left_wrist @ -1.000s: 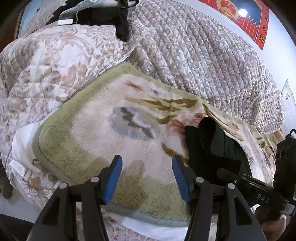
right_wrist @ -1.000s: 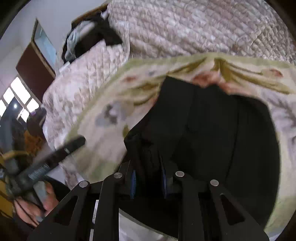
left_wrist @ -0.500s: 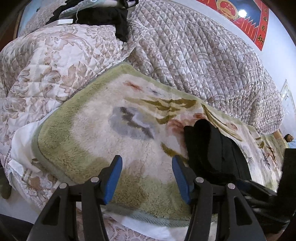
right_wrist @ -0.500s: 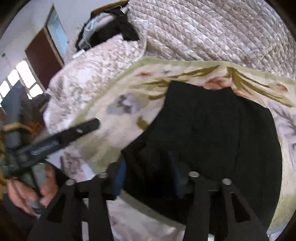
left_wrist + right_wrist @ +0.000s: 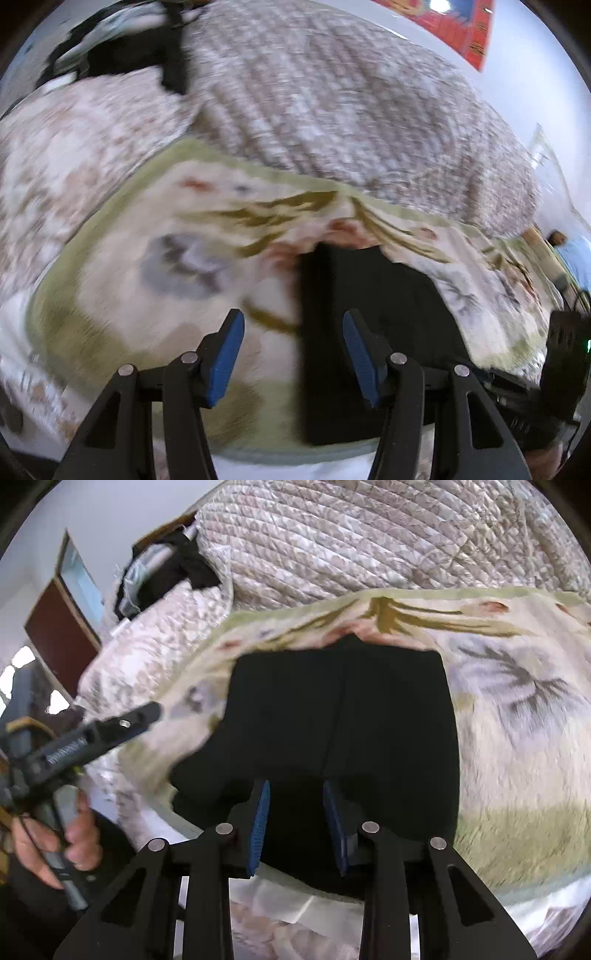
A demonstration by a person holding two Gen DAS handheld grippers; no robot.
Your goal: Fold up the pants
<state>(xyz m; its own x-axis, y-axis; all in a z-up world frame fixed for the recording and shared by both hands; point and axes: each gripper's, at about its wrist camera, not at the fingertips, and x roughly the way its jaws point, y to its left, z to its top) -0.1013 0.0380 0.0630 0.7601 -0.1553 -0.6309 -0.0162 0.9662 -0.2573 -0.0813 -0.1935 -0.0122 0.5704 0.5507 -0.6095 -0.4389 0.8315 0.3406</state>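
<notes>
The black pants (image 5: 343,709) lie folded into a flat rectangle on the fleecy floral blanket (image 5: 517,738). My right gripper (image 5: 295,812) hovers over their near edge. Its jaws are closing, the blue pads stand apart, and I see no cloth pinched between them. In the left wrist view my left gripper (image 5: 293,347) is open above the blanket (image 5: 147,314). The left edge of the pants (image 5: 369,295) runs between its fingers, below them. This view is blurred by motion.
Quilted bedding (image 5: 332,110) rises behind the blanket, with dark clothes (image 5: 129,55) heaped at the far left. A hand (image 5: 74,842) holds the left tool at the left of the right wrist view. The bed's near edge shows a white sheet (image 5: 288,901).
My right gripper let go of the pants fold and drew back; the pants now lie flat. My left gripper shifted right, so the pants' edge sits between its fingers.
</notes>
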